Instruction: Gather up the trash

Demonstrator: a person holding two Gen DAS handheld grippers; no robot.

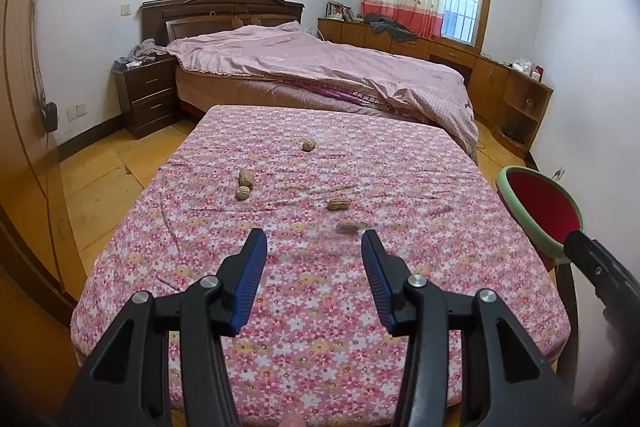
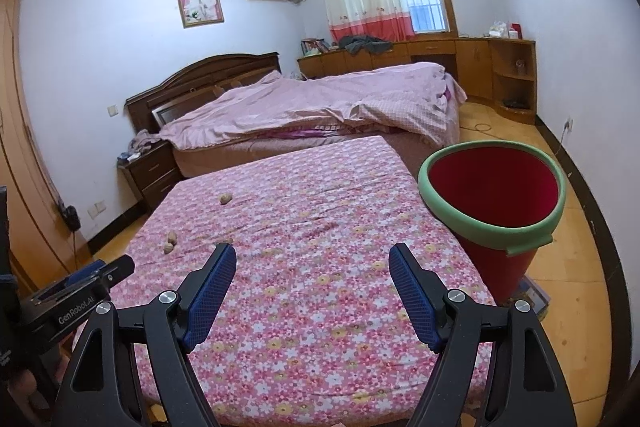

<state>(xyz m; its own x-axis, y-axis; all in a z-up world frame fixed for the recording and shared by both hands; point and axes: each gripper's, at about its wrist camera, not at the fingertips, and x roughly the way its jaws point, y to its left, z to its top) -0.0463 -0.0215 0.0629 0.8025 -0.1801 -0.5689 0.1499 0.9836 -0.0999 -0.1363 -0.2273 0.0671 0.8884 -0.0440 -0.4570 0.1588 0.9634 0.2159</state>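
Left tool (image 1: 314,247) gaping, empty | right tool (image 2: 312,261) wide, empty | 5 peanuts (image 1: 338,203) ahead | bin (image 2: 492,195) right

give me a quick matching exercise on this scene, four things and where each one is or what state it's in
Things:
1. tan peanut shells
2. red bin with green rim
3. left tool
4. framed photo

States or places:
a. hanging on the wall
b. scattered on the pink floral cloth
c. open, nothing between its pads
d. standing beside the cloth's edge

Pairs: 1-b, 2-d, 3-c, 4-a
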